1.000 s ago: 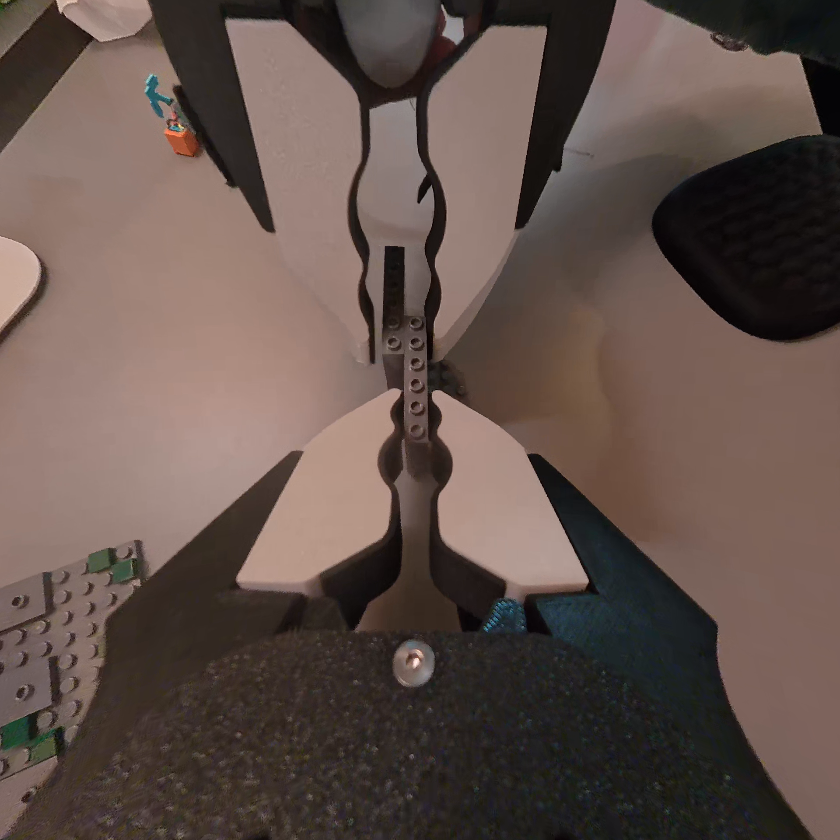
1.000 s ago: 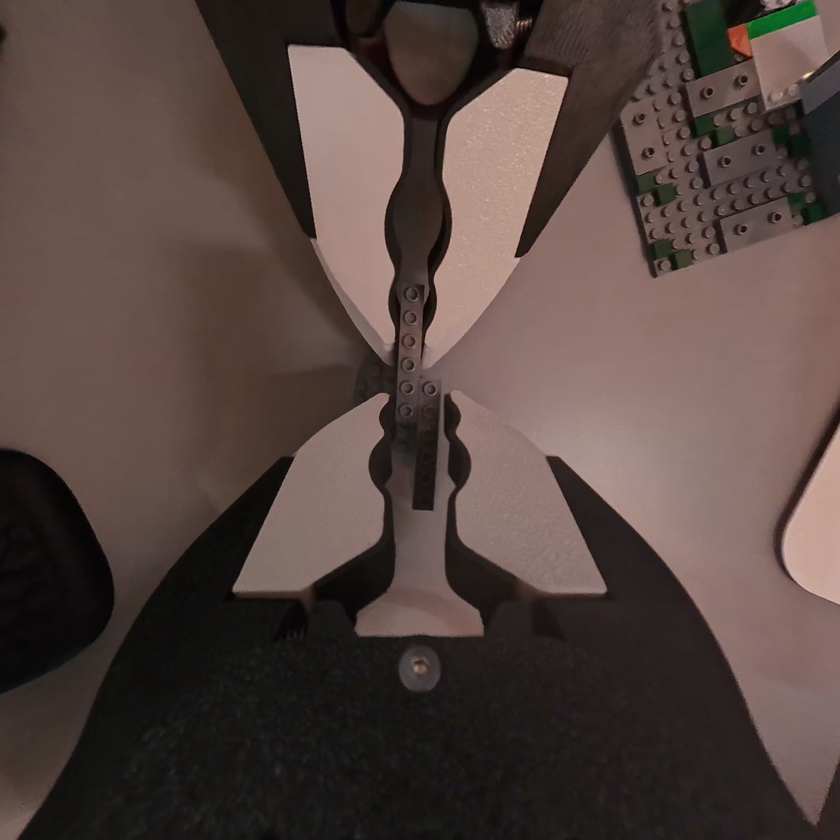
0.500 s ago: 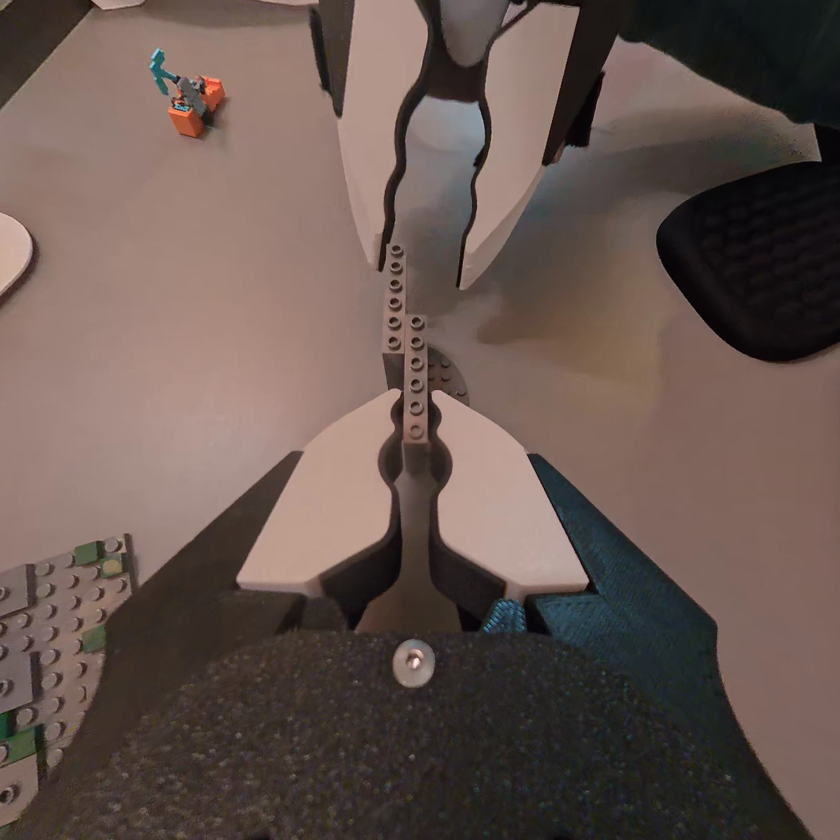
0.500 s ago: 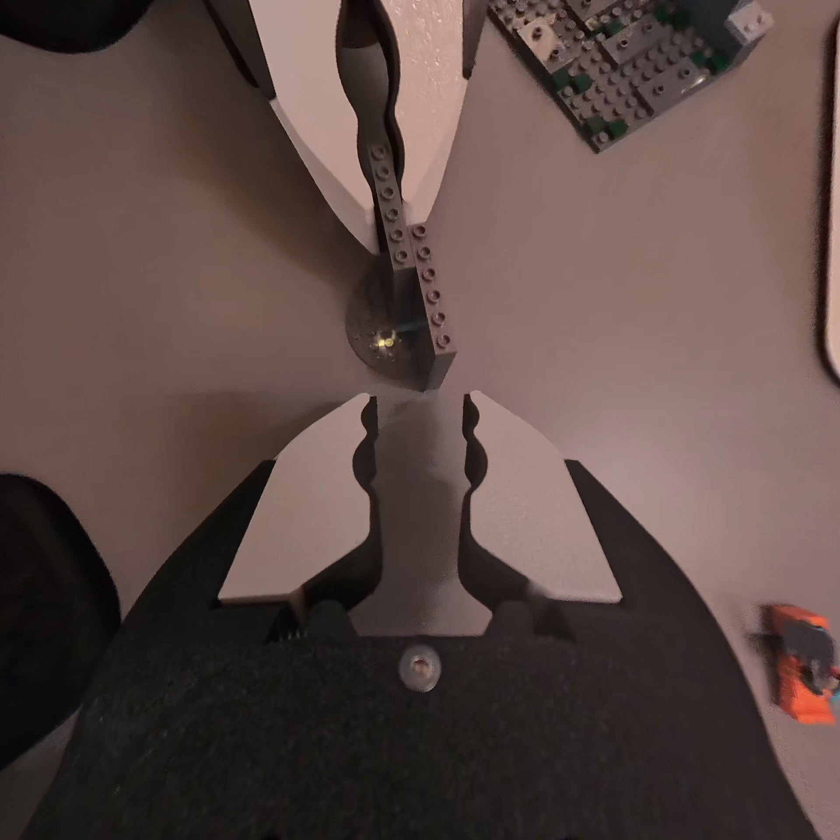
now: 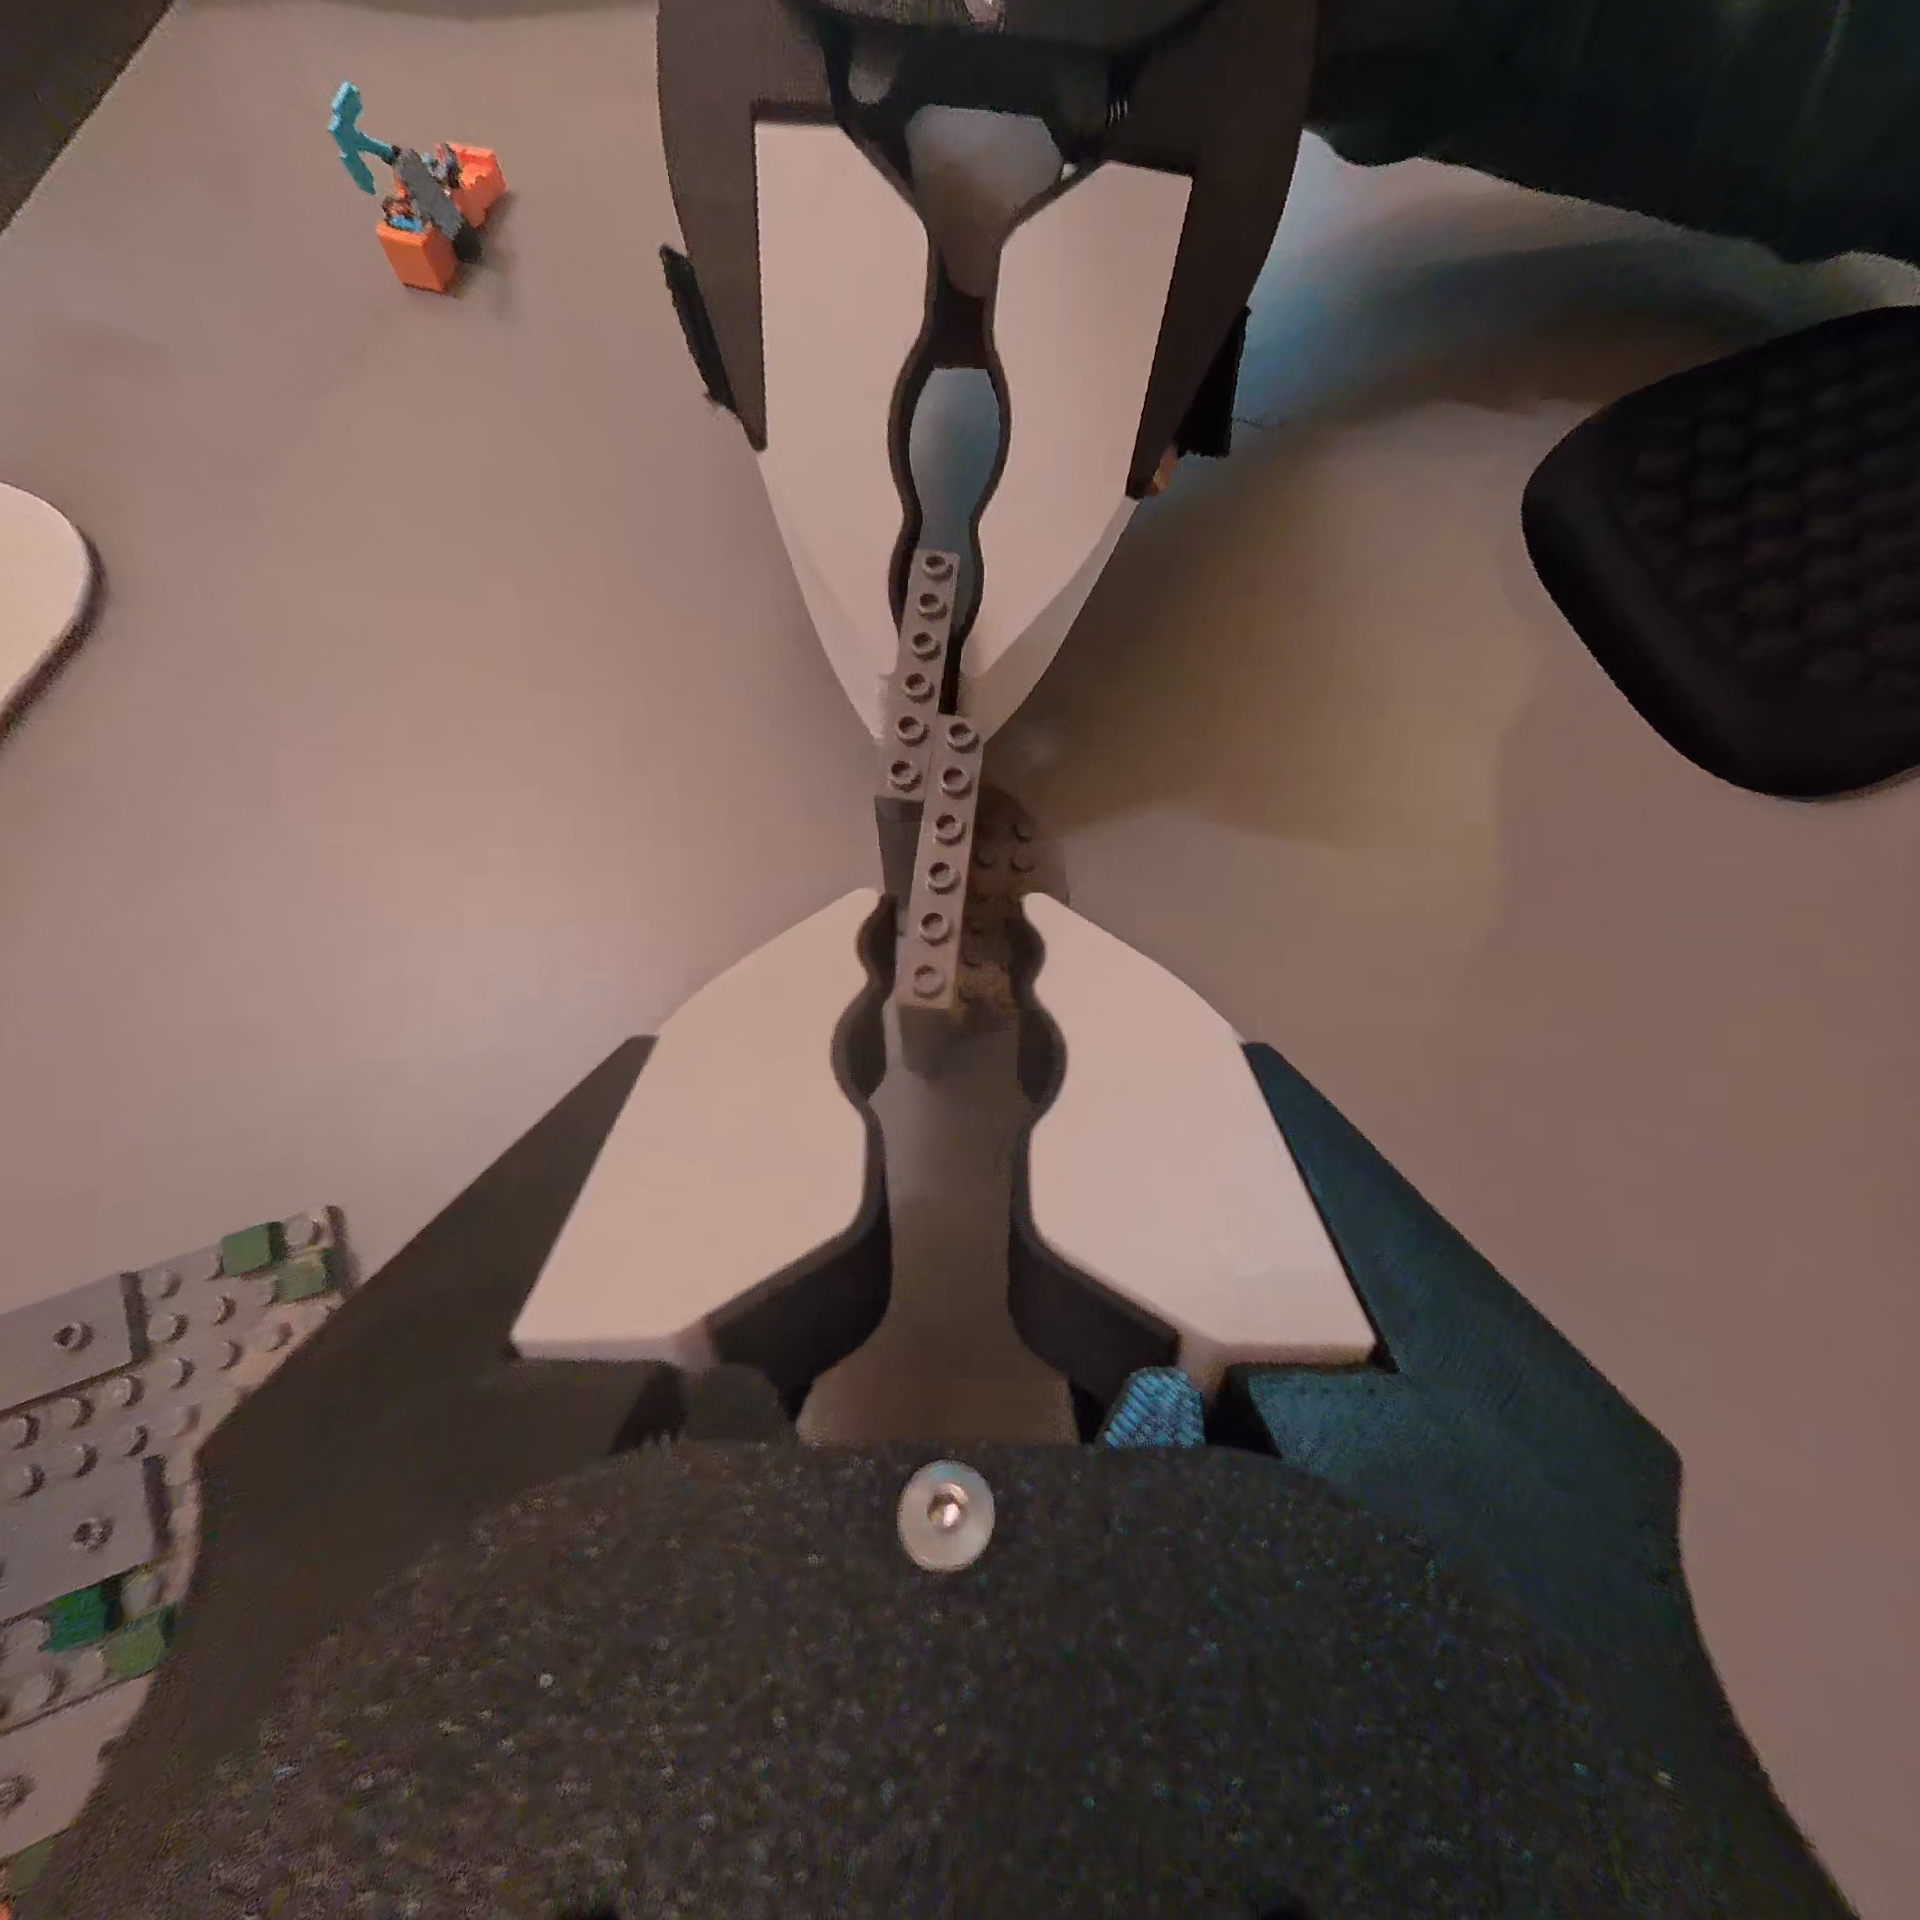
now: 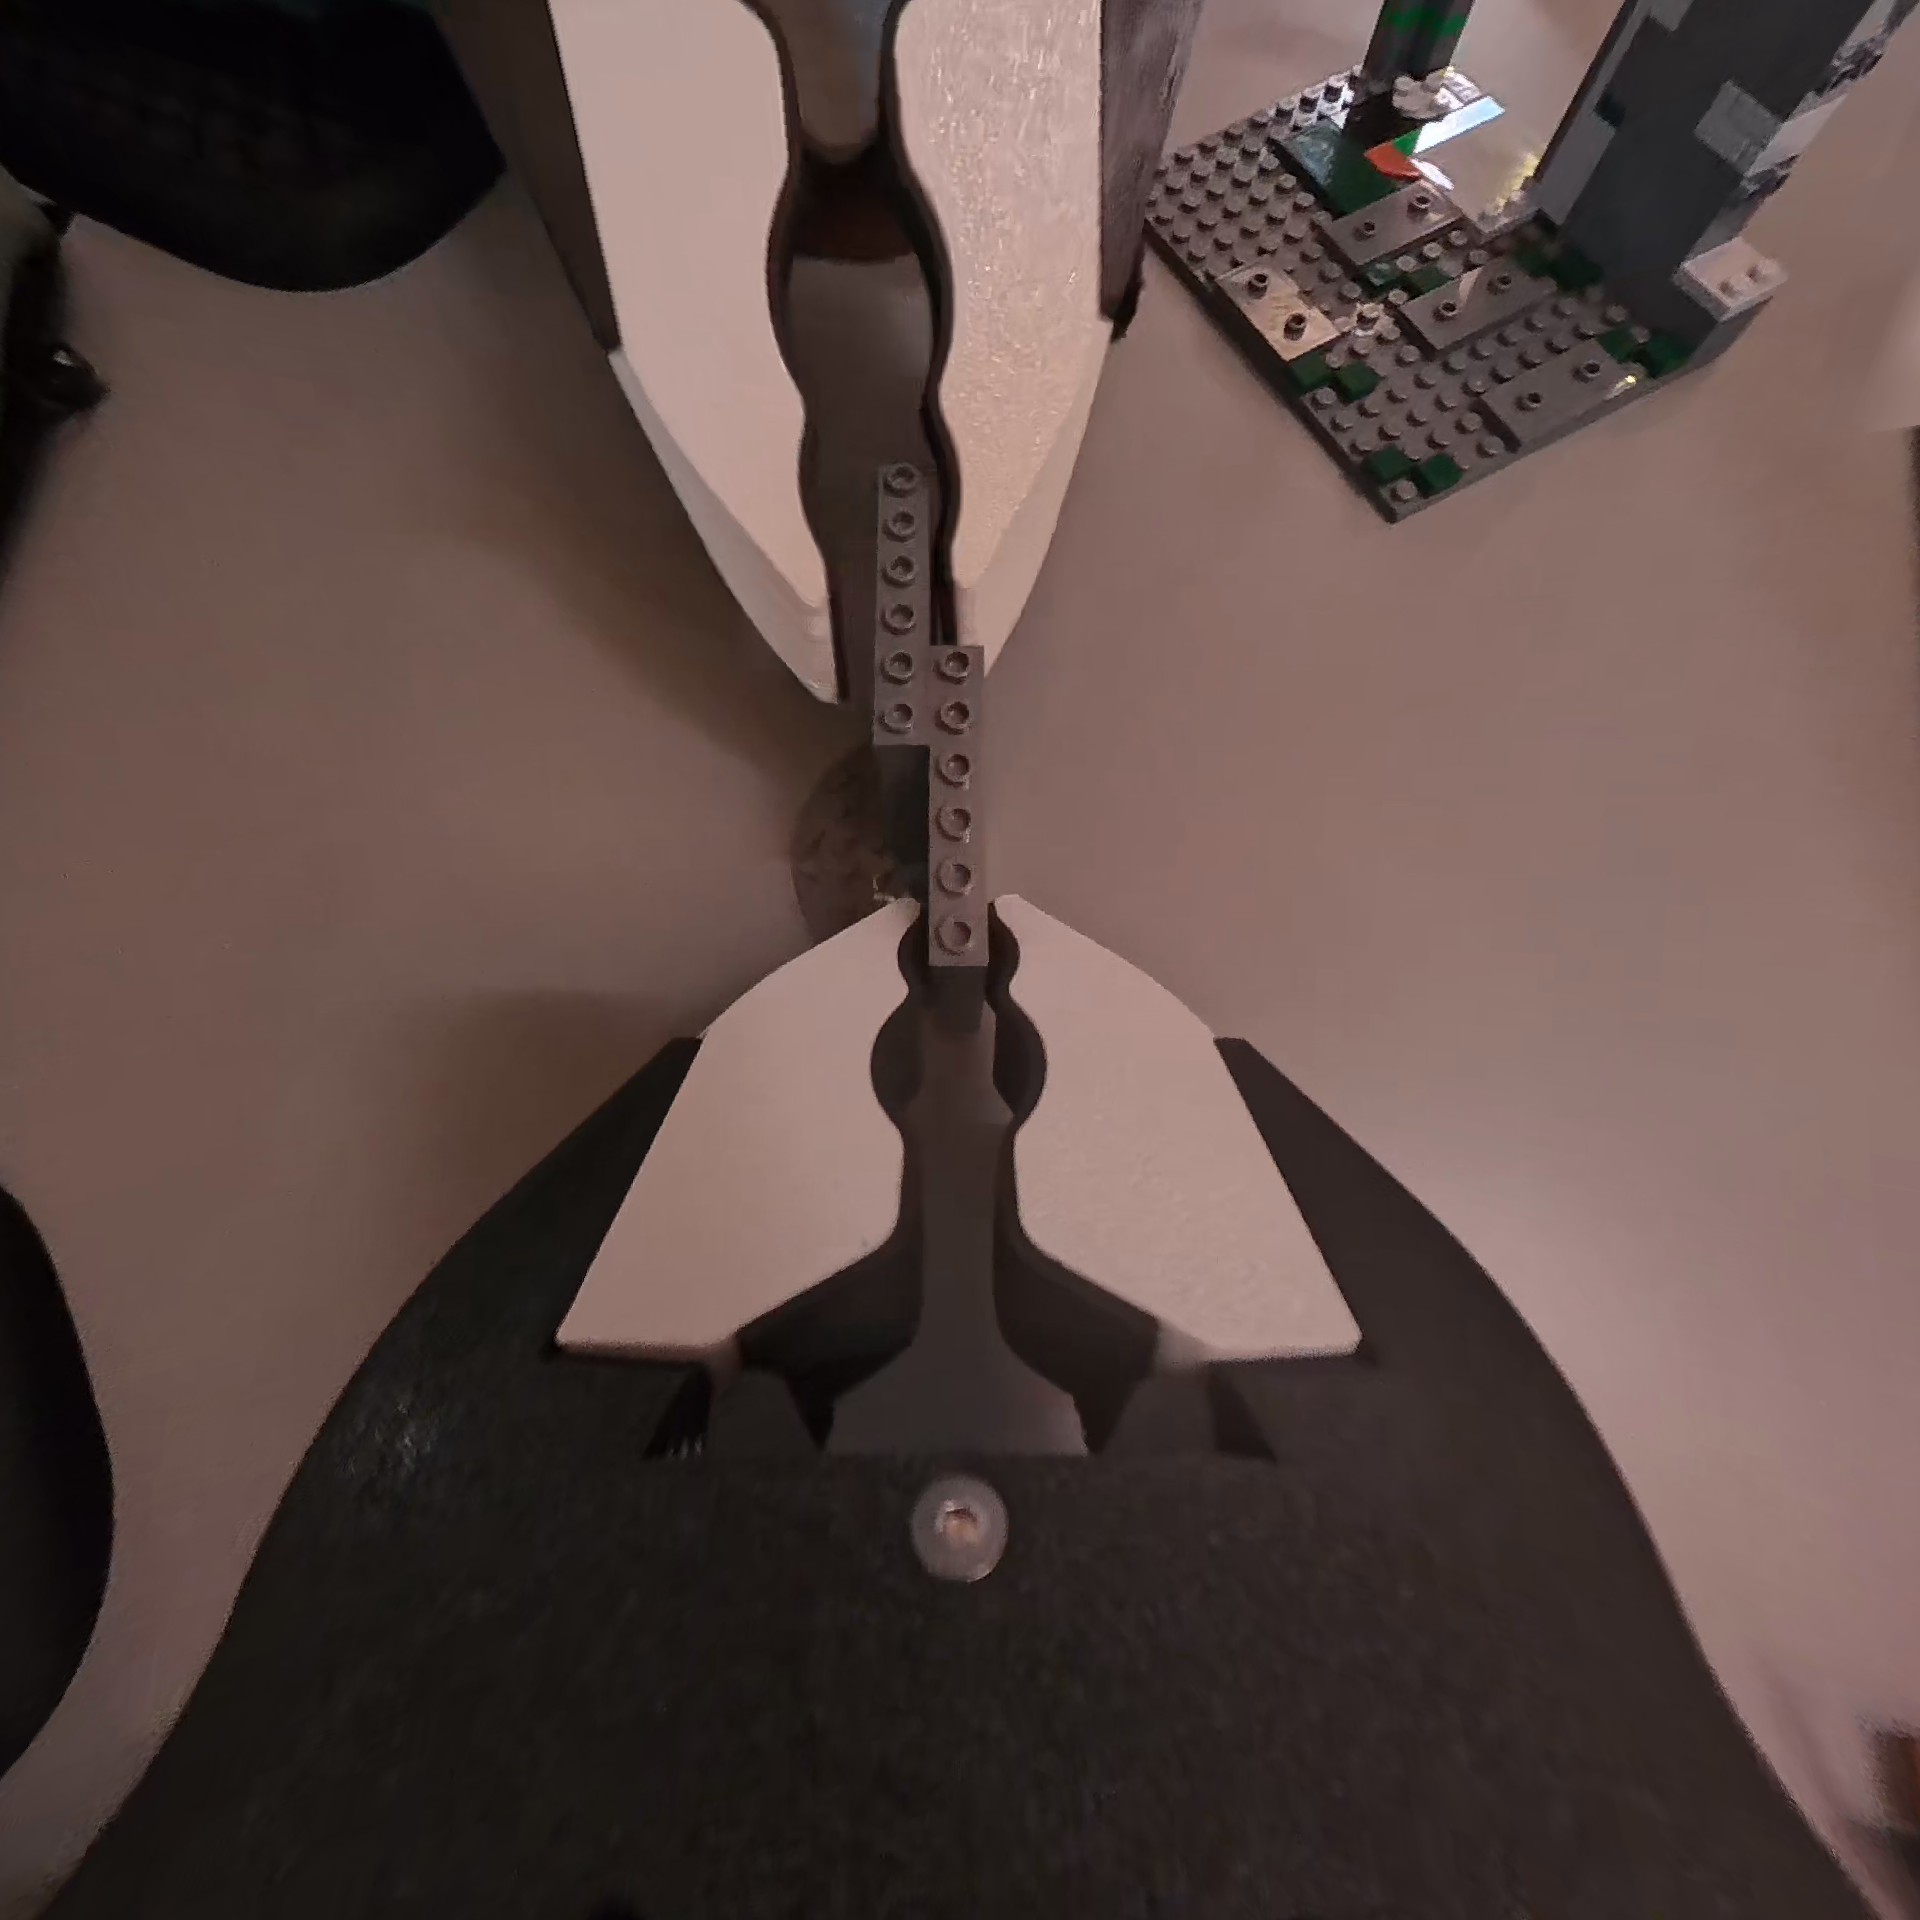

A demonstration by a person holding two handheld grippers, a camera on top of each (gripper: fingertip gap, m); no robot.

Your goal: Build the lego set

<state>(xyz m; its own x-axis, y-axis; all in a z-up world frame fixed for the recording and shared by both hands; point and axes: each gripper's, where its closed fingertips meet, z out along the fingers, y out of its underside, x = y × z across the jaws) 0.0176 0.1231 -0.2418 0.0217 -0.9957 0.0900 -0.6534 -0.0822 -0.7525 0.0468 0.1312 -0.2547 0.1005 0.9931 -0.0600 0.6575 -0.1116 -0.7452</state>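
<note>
Above worktop (image 5: 364, 727), between opposing grippers: two grey studded bars (image 5: 930, 800), overlapped side by side at two studs, over dark round plate (image 5: 1003, 842). Judgement: squeeze overlap square, keep bars level, avoid twisting. Left gripper (image 5: 951, 935) slightly parted, near bar end loose between fingers, contact unclear. Right gripper (image 6: 954, 935) clenched on other bar's end. Baseplate build (image 6: 1455, 343) well apart.

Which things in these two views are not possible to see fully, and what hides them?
- Round plate: left wrist view, mostly under the two grey bricks.
- Grey baseplate: left wrist view, cut by the left edge.
- Towers: right wrist view, tops cut by the top edge.
- Orange figure: left wrist view, small, blurred.
</note>
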